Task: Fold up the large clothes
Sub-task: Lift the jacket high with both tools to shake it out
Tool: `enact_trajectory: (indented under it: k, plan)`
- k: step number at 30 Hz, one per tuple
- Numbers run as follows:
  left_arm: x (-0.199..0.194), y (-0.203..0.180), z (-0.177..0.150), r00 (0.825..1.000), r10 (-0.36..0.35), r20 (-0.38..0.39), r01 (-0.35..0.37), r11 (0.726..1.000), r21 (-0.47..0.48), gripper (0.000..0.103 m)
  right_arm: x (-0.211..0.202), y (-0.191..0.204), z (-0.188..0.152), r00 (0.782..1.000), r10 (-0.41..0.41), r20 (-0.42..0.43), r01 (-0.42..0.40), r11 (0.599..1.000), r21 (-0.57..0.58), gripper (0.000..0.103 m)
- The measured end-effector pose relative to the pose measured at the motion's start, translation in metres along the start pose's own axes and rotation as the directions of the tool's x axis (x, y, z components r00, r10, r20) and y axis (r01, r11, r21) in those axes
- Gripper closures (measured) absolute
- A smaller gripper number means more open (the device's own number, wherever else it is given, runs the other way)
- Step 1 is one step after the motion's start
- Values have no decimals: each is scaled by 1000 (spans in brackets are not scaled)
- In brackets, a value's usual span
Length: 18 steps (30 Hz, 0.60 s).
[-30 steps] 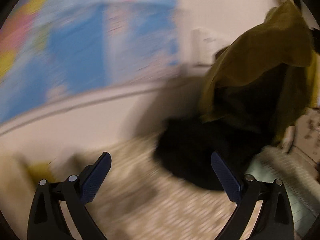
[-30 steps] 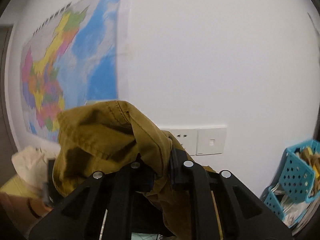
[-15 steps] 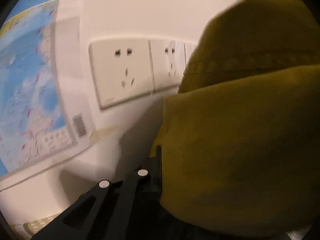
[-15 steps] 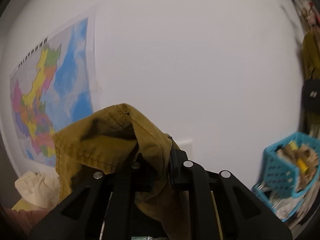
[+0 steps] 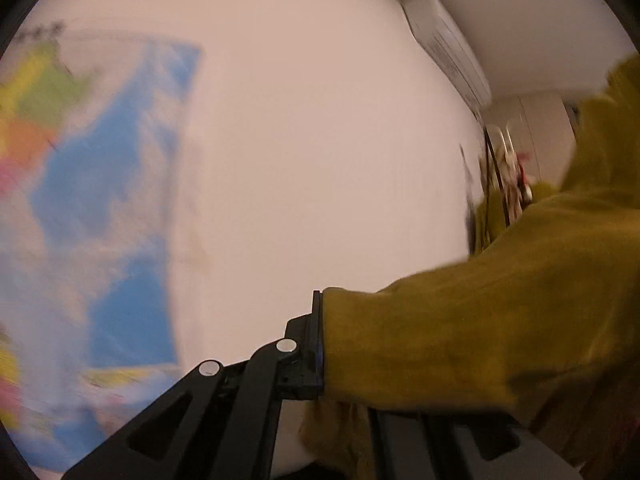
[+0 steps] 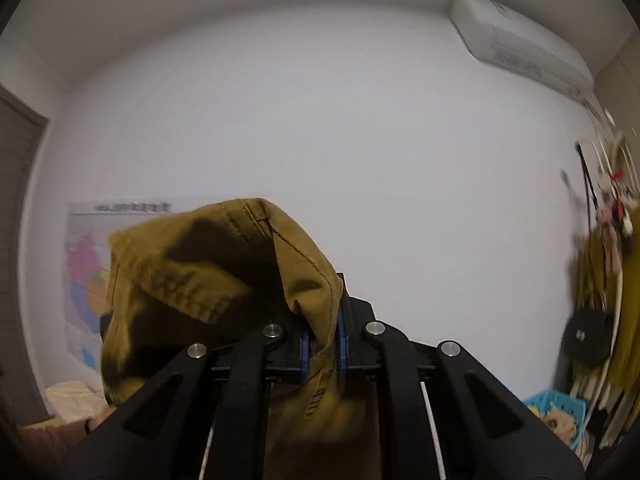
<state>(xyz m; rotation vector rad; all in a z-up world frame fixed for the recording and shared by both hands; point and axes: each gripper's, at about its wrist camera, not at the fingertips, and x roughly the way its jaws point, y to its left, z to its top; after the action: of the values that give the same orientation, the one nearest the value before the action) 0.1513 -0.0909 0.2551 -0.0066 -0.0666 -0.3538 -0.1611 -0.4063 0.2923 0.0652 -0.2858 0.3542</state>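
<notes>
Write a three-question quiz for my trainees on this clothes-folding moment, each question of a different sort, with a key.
1. True or false: the right gripper is shut on the olive-yellow garment.
2. The left gripper is: A) open and empty, B) shut on the same garment, C) shut on a towel.
3. Fill in: the white unit high on the wall at upper right is an ______.

Key: 1 true; 2 B; 3 air conditioner.
</notes>
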Motion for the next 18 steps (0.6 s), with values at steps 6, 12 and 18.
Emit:
enact_trajectory:
  k: [6, 12, 18]
  plan:
    - [-151, 9, 62, 986, 112, 126, -111, 994, -15, 103, -36, 26, 0, 982, 188, -13, -187, 980, 63, 93]
    - [-290, 0, 78, 953, 268, 145, -280, 957, 75, 103, -55, 55, -27, 906, 418, -66, -404, 902, 153, 92]
    - [-402, -5, 75, 918, 390, 68, -395, 914, 89, 103, -54, 83, -44, 840, 534, -90, -518, 841, 156, 92]
